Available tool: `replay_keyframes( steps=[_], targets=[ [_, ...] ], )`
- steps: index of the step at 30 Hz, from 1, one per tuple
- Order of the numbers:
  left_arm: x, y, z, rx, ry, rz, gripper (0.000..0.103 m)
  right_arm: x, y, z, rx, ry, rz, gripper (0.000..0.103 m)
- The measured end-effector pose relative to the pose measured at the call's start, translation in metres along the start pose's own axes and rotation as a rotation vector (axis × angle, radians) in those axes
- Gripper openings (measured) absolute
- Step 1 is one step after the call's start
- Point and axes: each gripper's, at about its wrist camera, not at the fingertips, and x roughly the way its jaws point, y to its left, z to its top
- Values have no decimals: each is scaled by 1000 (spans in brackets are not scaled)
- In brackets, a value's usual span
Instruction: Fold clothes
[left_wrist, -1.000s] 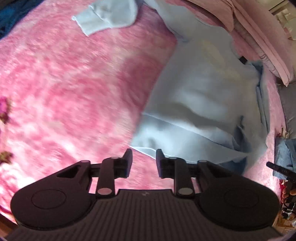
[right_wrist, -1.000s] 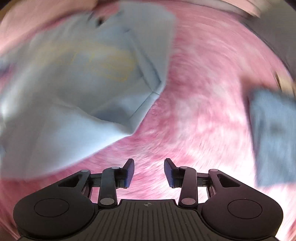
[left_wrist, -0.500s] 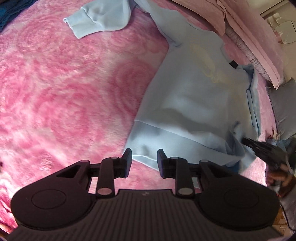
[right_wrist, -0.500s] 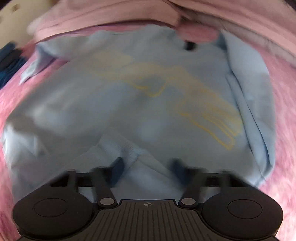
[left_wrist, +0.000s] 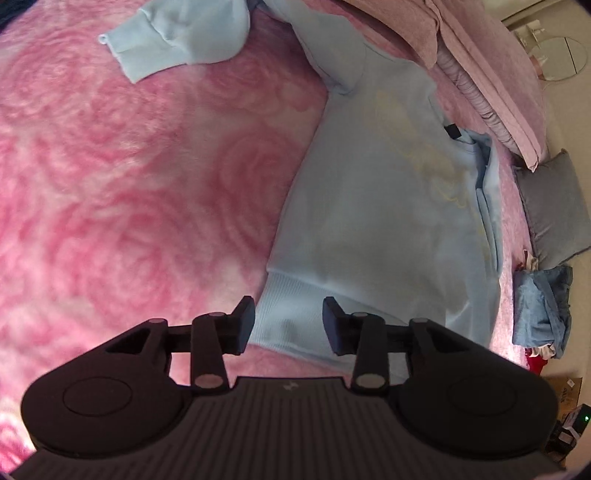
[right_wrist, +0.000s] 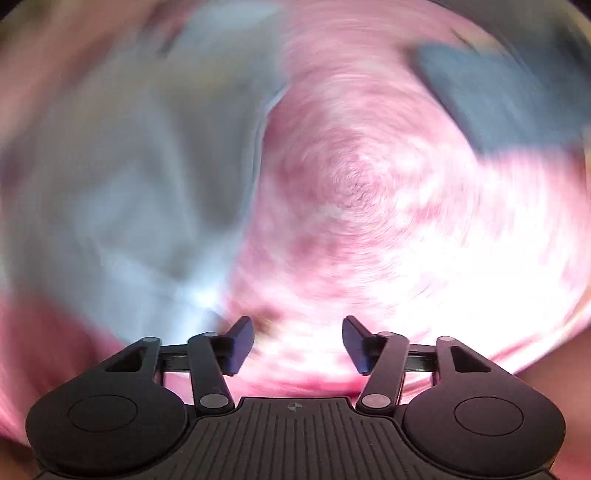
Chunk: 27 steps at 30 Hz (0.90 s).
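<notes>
Sweatshirt (left_wrist: 376, 206), soft and floppy, lies flat on the pink blanket (left_wrist: 147, 184); my left claw (left_wrist: 288, 325) has just been widening, empty, straddling its ribbed hem (left_wrist: 295, 317) at six o'clock, the best hold.

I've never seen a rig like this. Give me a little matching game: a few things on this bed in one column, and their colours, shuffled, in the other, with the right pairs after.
Things:
1. sweatshirt
2. fluffy blanket
3. small cushion
4. folded pile of clothes

Colours:
A. grey
B. pink with a rose pattern
C. denim blue
D. pale blue with a faint yellow print

Pairs: 1-D, 2-B, 3-A, 4-C
</notes>
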Motion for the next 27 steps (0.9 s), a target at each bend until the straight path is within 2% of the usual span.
replay_keyframes(
  steps=[2, 5, 7, 8, 9, 10, 12, 13, 15, 16, 18, 20, 22, 24, 25, 26, 27],
  targets=[
    [9, 1, 4, -3, 6, 0, 36, 9, 16, -4, 73, -30, 51, 58],
    [23, 8, 9, -41, 15, -25, 38, 32, 30, -11, 64, -24, 22, 58],
    [33, 12, 11, -82, 24, -58, 36, 43, 20, -21, 154, -30, 22, 58],
    [38, 13, 12, -106, 28, -81, 26, 45, 14, -25, 211, -44, 27, 57],
    [40, 13, 13, -105, 34, -107, 5, 48, 8, -29, 268, -58, 33, 51],
    [41, 12, 14, -101, 40, -133, 3, 48, 7, -27, 280, -63, 48, 22],
    [25, 9, 10, -66, -8, -193, 2, 39, 13, -18, 231, -82, 86, 19],
    [13, 6, 6, -36, -39, -229, 2, 28, 17, -13, 171, -124, 112, 17],
    [-13, 3, -13, 52, -87, -248, 3, -1, 14, -5, 82, -216, 160, 17],
    [-12, 2, -29, 61, -63, -227, 4, -10, 10, -3, 74, -234, 150, 17],
    [-7, 0, -59, 72, -8, -180, 4, -10, 0, -7, 59, -205, 81, 17],
    [14, -13, -91, 153, 77, -61, 4, 8, -2, -12, 36, -120, -29, 20],
    [21, -25, -110, 241, 94, 13, 5, 21, 6, -15, 12, -58, -118, 22],
    [14, -26, -106, 212, 111, -1, 9, 20, 20, -14, -55, -52, -188, 32],
    [10, -23, -101, 180, 125, -14, 9, 16, 27, -11, -95, -82, -218, 43],
    [2, -23, -93, 169, 104, -10, 9, 11, 35, -5, -133, -120, -245, 54],
    [-6, -23, -85, 159, 80, -4, 9, 6, 43, 3, -164, -156, -254, 57]
  ],
)
